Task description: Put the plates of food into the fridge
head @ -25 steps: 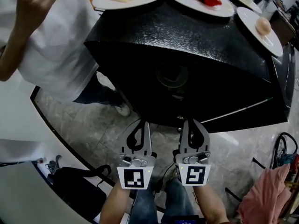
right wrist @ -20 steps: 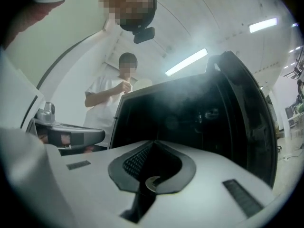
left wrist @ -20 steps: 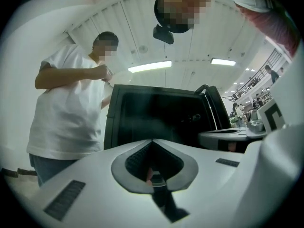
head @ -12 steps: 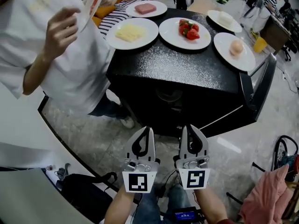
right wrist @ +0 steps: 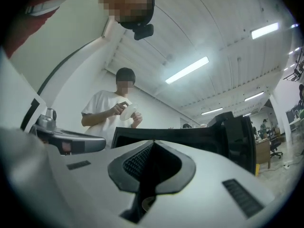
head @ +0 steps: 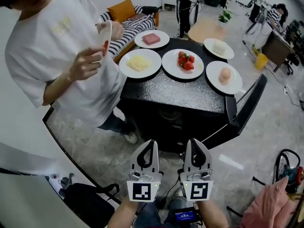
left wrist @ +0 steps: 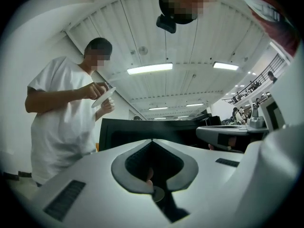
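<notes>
No word, number or brand could be read anywhere. The nearest things to signs were two black-and-white square code patterns at the lower middle of the head view. The left marker (head: 143,191) sat on the cube of the left gripper (head: 152,143) and the right marker (head: 199,191) on the cube of the right gripper (head: 191,142). Both showed block patterns, not letters. A pale print (head: 61,26) on the white T-shirt (head: 42,65) at the upper left was too faint to read. The small lit screen (head: 184,216) at the bottom edge was too small to make out.
</notes>
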{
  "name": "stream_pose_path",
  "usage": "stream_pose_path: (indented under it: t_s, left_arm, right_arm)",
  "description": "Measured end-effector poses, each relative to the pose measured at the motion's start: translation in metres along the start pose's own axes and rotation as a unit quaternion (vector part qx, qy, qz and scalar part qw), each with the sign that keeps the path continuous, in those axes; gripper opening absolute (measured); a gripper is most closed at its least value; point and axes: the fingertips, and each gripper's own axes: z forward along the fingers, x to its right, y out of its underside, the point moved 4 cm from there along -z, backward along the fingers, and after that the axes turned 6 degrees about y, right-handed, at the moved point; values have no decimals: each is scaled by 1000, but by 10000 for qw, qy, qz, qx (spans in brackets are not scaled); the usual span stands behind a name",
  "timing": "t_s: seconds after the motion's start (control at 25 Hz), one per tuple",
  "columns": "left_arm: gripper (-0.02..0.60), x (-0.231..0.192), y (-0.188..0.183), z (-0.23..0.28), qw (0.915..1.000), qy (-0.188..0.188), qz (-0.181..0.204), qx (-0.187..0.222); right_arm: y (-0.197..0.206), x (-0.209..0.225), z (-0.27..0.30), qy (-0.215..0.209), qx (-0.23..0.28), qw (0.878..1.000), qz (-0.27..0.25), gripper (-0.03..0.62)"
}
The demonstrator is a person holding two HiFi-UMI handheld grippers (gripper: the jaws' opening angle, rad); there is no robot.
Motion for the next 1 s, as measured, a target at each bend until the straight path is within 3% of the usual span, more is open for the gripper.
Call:
stream_pose_path:
  t_s: [0.36, 0.72, 1.0]
  left_arm:
    - [6, 10, -44, -10, 9997, -84, -200, -120]
    - [6, 21, -78, -16, 9999, -110, 45, -113]
    - [6, 38, -92, -16, 9991, -79, 355, 211]
  right_arm:
    - [-45, 5, -3, -398, -156, 9991, -58, 12]
    - [-83, 8, -12, -536, 102, 9985, 7, 12]
    - [-93, 10, -16, -651, 162, 9977, 27, 12]
